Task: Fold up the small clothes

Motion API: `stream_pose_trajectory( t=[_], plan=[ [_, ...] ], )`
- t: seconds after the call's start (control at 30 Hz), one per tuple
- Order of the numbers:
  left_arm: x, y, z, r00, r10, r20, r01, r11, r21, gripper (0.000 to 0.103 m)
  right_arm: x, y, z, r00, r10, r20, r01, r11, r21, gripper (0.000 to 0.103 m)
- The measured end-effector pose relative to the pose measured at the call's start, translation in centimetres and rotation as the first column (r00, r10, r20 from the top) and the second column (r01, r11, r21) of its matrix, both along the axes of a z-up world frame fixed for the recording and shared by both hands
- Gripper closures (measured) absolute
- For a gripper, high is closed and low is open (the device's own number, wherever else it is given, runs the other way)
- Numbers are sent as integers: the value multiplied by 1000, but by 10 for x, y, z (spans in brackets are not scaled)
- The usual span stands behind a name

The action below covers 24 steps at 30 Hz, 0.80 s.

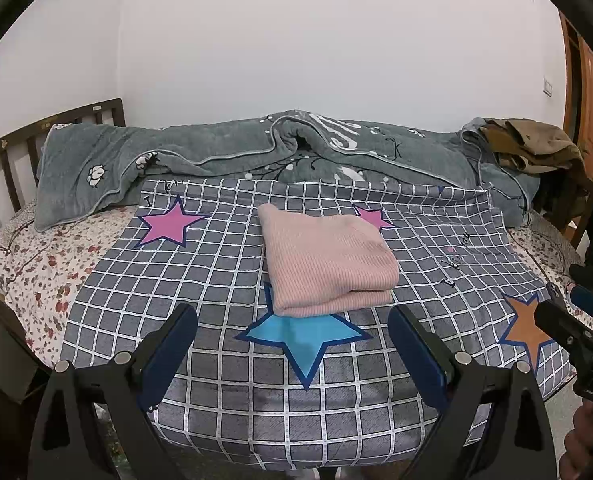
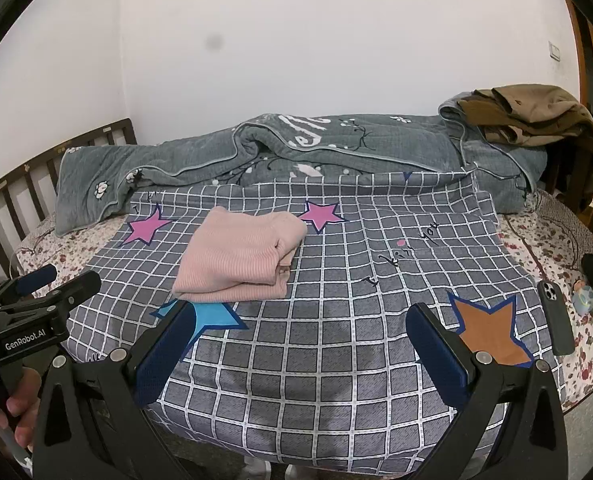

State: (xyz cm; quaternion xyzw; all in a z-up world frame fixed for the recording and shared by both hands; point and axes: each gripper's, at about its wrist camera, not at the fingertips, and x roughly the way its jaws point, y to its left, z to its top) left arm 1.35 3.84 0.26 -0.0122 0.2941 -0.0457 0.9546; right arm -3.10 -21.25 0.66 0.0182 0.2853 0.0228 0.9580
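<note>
- Pink knit garment [image 1: 328, 260] lies folded on the bed's checked sheet [image 1: 224, 360], just ahead of both tools.
- Left tool [image 1: 292, 340] and right tool [image 2: 300, 340]: jaws apart, empty.
- Likely soft, light, floppy; pinch the stacked near edge.

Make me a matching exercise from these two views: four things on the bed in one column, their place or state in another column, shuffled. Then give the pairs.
Things
1. pink garment
2. phone
3. grey quilt
4. brown clothes

Places or states
A. bunched along the wall side of the bed
B. folded, lying on the checked sheet between the star prints
C. piled on the far right corner, on top of the quilt's end
D. face down on the floral sheet, right of the orange star

Pairs: 1-B, 2-D, 3-A, 4-C

Both tongs, left and right, are open and empty.
</note>
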Motion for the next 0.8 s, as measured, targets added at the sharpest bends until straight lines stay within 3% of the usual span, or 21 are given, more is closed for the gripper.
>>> stream_pose_trajectory(
  t=[0.8],
  plan=[
    [2, -2, 6, 1000, 4, 8, -4, 1000, 3, 6, -1, 0, 2, 1000, -6, 0, 6, 1000, 6, 0]
  ],
)
